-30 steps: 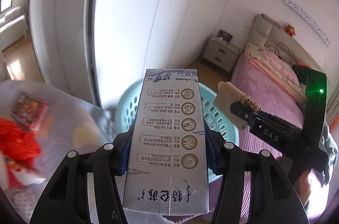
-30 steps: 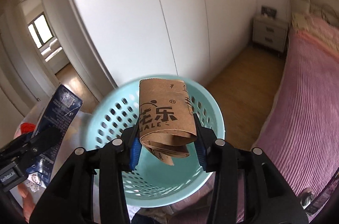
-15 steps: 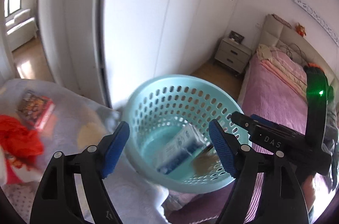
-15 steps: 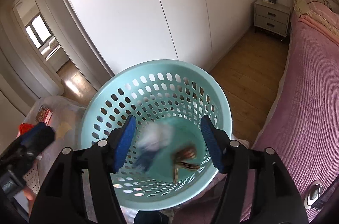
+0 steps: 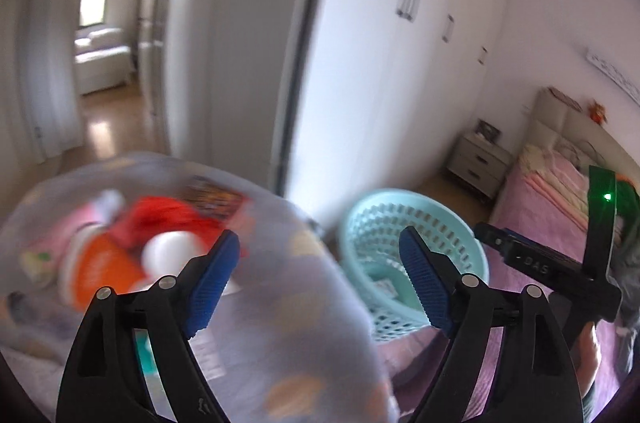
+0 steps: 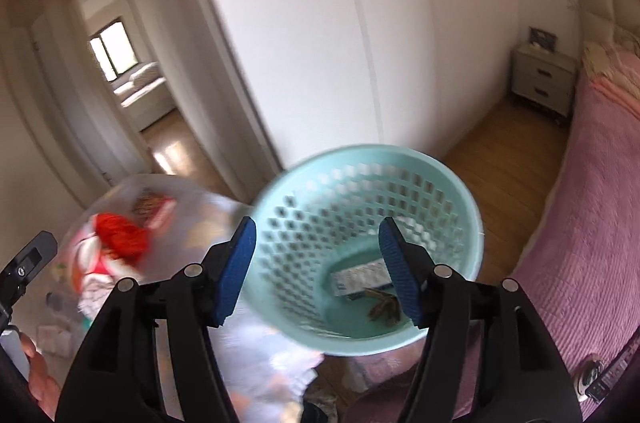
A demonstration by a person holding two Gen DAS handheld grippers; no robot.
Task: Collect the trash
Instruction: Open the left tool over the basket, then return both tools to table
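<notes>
A pale teal perforated basket (image 6: pixel 360 151) stands by the bed. In it lie a blue-and-white milk carton (image 6: pixel 360 277) and a crushed brown cardboard tube (image 6: pixel 384 307). My right gripper (image 6: pixel 317 227) hangs open over the basket with nothing between its blue pads. My left gripper (image 5: pixel 318 239) has its jaws opening, with nothing between them; it faces the gap between the basket (image 5: pixel 372 223) and a clear plastic bag (image 5: pixel 288 323). The bag holds blurred trash: a red wrapper (image 5: pixel 168 215), an orange pack (image 5: pixel 100 271) and a white round item (image 5: pixel 172 251).
White wardrobe doors (image 6: pixel 320 43) rise behind the basket. A pink bed (image 6: pixel 580 223) runs along the right, with a grey nightstand (image 6: pixel 540 79) at its head. A doorway (image 5: pixel 104 63) opens at the left. Wooden floor (image 6: pixel 500 143) lies between wardrobe and bed.
Both grippers opened, and the carton and the cardboard tube dropped into the basket. Both then lifted away; the left swung left towards the plastic bag.
</notes>
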